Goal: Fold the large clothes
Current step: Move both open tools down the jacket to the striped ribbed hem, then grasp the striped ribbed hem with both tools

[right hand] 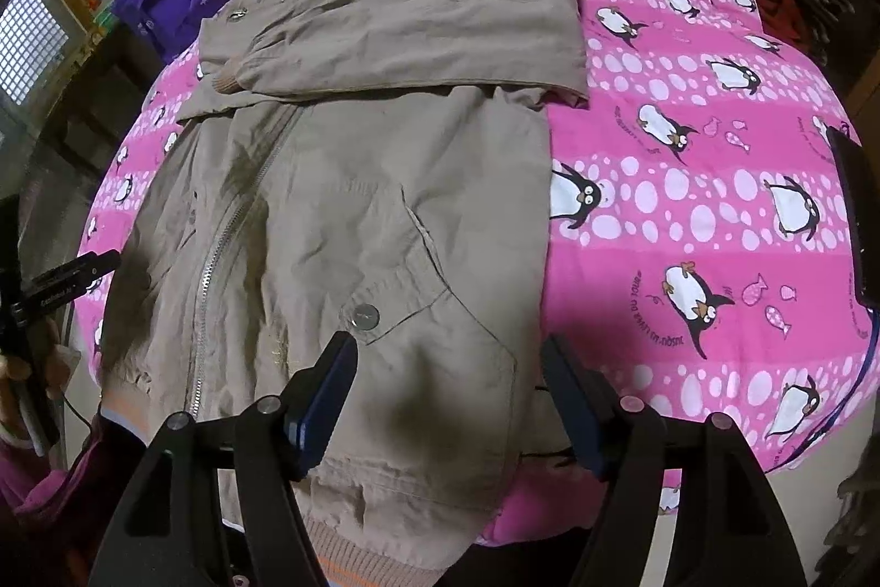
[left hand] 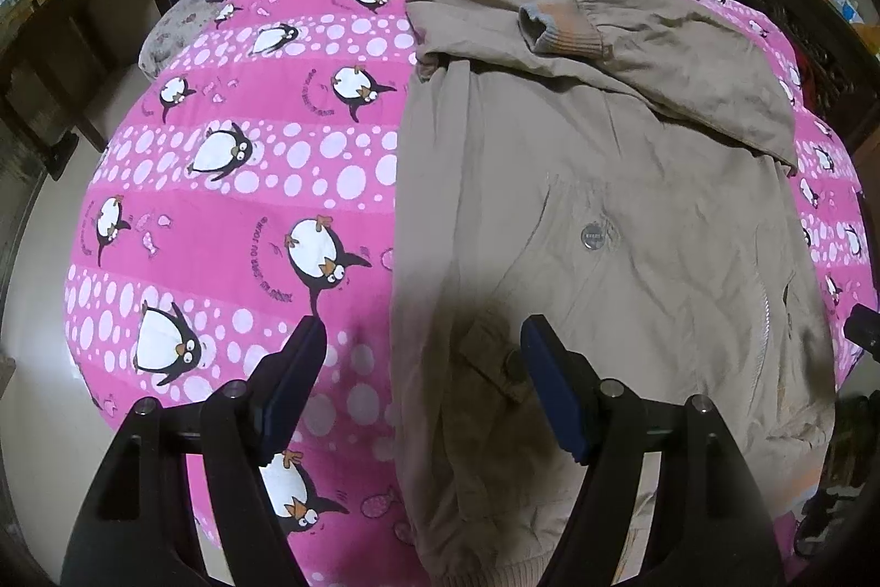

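Penguin bedspread point(left hand: 220, 202), jacket point(left hand: 605, 202) under both spread grippers point(left hand: 423, 339) point(right hand: 448, 361)

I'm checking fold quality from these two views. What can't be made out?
- Jacket hem: in the left wrist view, behind the left gripper.
- Far sleeve's cuff: in the right wrist view, mostly tucked under its sleeve.
- Snap button lettering: too small.
- Jacket's underside: against the penguin quilt.

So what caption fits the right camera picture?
Open right gripper hovering above a tan zip-up jacket, sleeve folded across, on a pink penguin-print quilt.
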Demonstrator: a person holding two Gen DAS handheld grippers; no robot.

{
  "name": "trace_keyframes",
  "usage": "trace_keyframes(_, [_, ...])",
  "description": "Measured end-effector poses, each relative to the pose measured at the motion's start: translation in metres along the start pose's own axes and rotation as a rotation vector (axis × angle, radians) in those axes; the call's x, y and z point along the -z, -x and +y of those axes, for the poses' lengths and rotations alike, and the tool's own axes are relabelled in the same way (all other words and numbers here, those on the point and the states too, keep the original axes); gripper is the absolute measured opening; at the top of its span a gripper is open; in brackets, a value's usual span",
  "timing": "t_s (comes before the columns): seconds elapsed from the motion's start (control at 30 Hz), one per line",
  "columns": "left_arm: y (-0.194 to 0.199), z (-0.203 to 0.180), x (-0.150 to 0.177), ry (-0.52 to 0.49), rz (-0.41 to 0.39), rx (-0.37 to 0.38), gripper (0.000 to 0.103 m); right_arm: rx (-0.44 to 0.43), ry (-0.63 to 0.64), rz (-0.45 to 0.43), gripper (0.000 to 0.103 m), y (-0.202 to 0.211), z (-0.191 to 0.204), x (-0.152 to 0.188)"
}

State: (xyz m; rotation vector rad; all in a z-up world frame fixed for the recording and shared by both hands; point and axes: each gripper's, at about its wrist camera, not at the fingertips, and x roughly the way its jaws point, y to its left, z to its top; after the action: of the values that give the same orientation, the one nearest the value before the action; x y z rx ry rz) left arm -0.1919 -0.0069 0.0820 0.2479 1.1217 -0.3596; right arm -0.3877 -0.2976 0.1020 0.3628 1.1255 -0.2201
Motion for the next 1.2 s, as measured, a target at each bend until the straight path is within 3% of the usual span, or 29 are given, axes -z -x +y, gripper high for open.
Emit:
trace_keyframes(0.2, [-0.004, -0.002, -0.003, -0.001, 0.020, 0.029, 0.073, 0.001, -0.065, -0.004, 0.072, -0.001, -0.015, -0.004])
trace_keyframes(0.37, [-0.003, 0.003, 0.001, 0.003, 0.041, 0.059, 0.073, 0.017, -0.035, 0.022, 0.073, 0.000, -0.018, 0.003])
trace_keyframes(0.7, [-0.006, 0.030, 0.031, 0.047, 0.148, 0.132, 0.073, -0.168, -0.044, 0.135, 0.073, -0.006, -0.025, 0.046])
trace_keyframes(0.87, [-0.007, 0.033, 0.041, 0.038, 0.165, 0.099, 0.073, -0.197, -0.003, 0.199, 0.072, -0.014, -0.012, 0.064])
trace_keyframes(1.0, [-0.008, 0.032, 0.046, 0.045, 0.178, 0.102, 0.073, -0.250, 0.027, 0.188, 0.073, -0.013, 0.003, 0.068])
trace_keyframes(1.2, [-0.009, 0.028, 0.053, 0.033, 0.195, 0.110, 0.073, -0.238, 0.059, 0.191, 0.074, -0.018, 0.013, 0.068])
